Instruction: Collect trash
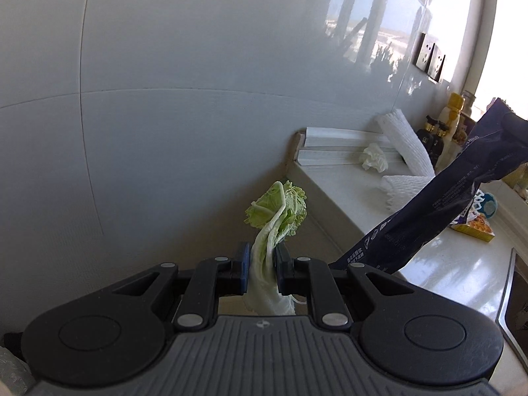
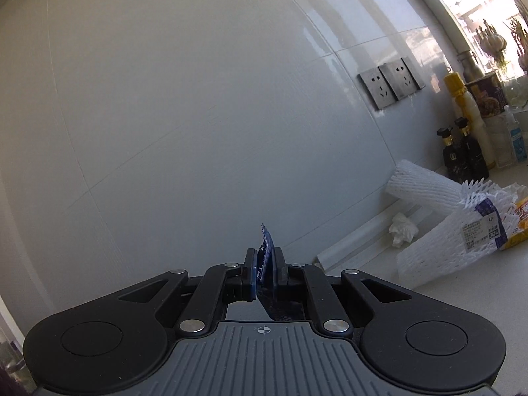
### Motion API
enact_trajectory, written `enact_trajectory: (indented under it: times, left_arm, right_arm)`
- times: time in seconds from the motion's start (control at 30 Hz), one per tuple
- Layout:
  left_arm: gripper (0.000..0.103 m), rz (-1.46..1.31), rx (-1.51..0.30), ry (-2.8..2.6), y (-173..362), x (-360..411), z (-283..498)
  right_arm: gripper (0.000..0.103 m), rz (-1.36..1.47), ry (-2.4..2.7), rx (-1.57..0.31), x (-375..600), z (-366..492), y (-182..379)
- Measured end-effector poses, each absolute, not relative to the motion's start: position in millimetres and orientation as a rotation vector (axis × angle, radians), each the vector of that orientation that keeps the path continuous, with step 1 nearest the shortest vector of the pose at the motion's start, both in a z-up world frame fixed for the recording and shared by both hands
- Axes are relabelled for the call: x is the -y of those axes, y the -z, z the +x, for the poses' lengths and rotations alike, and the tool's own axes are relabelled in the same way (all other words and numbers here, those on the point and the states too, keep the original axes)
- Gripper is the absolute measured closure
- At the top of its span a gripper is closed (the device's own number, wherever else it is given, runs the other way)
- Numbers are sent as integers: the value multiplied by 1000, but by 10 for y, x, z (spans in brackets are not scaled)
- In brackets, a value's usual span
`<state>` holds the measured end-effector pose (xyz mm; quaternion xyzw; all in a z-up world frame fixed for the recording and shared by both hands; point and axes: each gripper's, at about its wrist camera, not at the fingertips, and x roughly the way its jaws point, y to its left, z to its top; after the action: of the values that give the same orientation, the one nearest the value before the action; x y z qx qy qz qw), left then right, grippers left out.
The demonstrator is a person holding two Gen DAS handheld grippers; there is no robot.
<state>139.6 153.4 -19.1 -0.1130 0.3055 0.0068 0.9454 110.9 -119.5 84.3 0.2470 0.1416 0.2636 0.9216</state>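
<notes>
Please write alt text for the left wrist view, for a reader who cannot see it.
The left gripper is shut on a pale green cabbage leaf, held up before a grey tiled wall. At right, a dark blue snack bag hangs over a white counter with white foam netting and a crumpled tissue.

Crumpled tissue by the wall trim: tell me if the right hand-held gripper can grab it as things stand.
Probably not yet. The crumpled tissue lies in the open on the counter, nothing covering it, but the right hand-held gripper is already shut on a dark blue wrapper, so it must drop that first.
</notes>
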Motion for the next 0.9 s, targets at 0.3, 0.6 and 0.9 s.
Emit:
enact_trajectory:
  times: [0.3,0.6,0.9]
  left_arm:
    - [89,-235,-722,-41,569,-1685,1426]
    - [89,-228,-806,-63,928,-1809,1443]
    - [89,-207,-913,-68,1416,-1912,1538]
  right_arm:
    - [95,407,-580,-413,724,1253,-571]
    - [95,311,-615,-540,246,1412,-148]
    - [95,268,-663,-637,-98,1634,342]
